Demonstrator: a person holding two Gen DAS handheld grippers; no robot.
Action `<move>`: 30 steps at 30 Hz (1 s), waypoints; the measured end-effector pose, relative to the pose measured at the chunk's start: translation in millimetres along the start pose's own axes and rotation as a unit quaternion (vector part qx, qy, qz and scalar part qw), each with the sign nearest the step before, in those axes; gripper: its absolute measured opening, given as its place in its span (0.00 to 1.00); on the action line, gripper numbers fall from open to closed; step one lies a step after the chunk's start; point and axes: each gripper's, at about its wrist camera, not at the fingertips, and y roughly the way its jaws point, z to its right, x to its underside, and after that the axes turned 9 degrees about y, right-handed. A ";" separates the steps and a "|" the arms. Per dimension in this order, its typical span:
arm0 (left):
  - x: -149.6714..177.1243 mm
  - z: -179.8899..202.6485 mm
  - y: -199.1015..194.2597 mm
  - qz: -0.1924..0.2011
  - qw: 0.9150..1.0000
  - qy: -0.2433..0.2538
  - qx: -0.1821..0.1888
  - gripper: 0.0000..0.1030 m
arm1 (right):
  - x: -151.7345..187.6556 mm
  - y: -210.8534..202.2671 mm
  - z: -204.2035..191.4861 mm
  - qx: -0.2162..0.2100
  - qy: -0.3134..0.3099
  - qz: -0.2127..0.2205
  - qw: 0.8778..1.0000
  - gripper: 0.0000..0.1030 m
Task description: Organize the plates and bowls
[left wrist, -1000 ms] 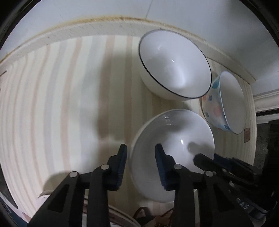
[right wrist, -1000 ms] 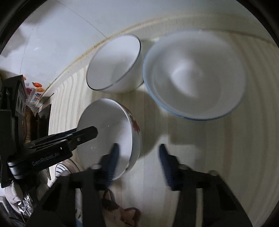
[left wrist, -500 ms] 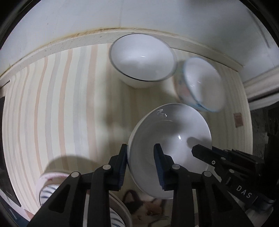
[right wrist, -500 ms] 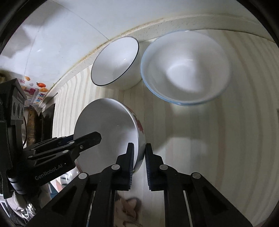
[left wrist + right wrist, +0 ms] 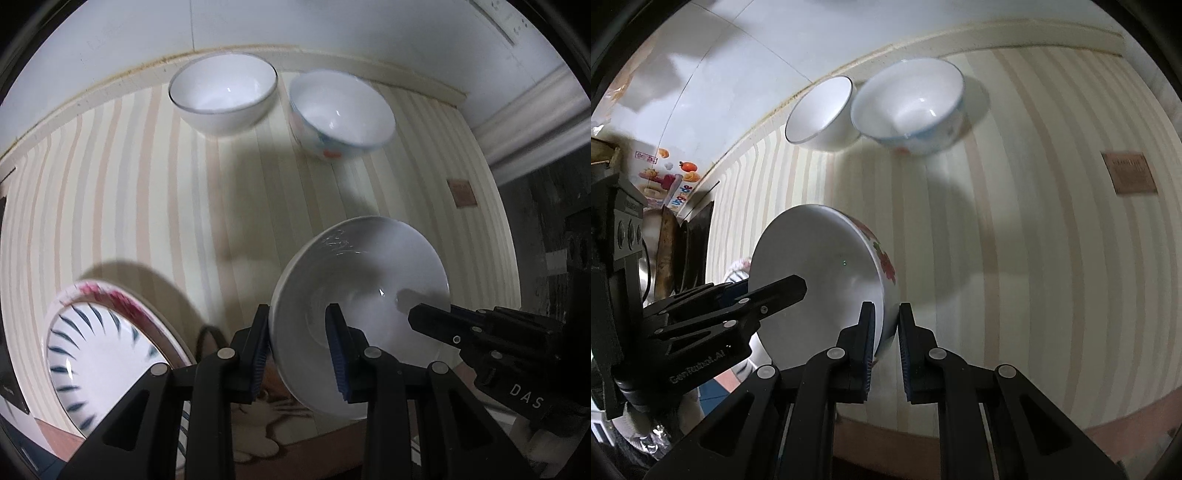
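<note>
Both grippers hold one white bowl with red flowers on its outside (image 5: 362, 295), lifted and tilted above the striped table. My left gripper (image 5: 301, 347) is shut on its near-left rim. My right gripper (image 5: 884, 338) is shut on the opposite rim, where the bowl (image 5: 820, 273) shows its floral side. A white bowl with a dark rim (image 5: 223, 92) and a white bowl with a blue rim and coloured spots (image 5: 340, 114) stand side by side at the far edge by the wall. They also show in the right wrist view, the dark-rimmed bowl (image 5: 820, 114) and the blue-rimmed bowl (image 5: 908, 107).
A plate with blue strokes and a red rim (image 5: 103, 350) lies at the near left of the table. The striped tablecloth (image 5: 147, 192) ends at a white wall behind. A brown label (image 5: 1128, 173) sits on the cloth at right. Cluttered items (image 5: 661, 184) stand at far left.
The floral bowl has been lifted off the table and pulled back toward the near edge with both grippers on it. The two far bowls now appear further away. The striped plate has come into view.
</note>
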 end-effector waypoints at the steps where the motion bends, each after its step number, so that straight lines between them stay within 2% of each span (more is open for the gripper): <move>1: 1.7 1.9 3.7 -0.004 1.000 0.001 0.000 0.27 | 5.3 0.3 4.0 0.001 0.001 -0.002 1.000 0.14; 12: 23.0 16.8 47.5 -0.041 0.999 0.010 -0.008 0.27 | 32.1 29.5 39.0 0.010 0.024 -0.033 0.999 0.14; 22: 16.8 30.1 55.9 -0.054 0.998 0.013 -0.021 0.27 | 28.9 41.6 41.4 0.007 0.020 -0.055 0.998 0.14; 25: 7.3 26.5 26.8 -0.023 0.999 0.004 -0.032 0.27 | 22.9 29.1 44.2 0.000 0.022 -0.064 0.998 0.14; 30: -34.1 17.4 -16.7 0.036 0.999 -0.010 -0.028 0.30 | -8.3 -21.7 51.6 -0.016 0.026 -0.026 0.999 0.14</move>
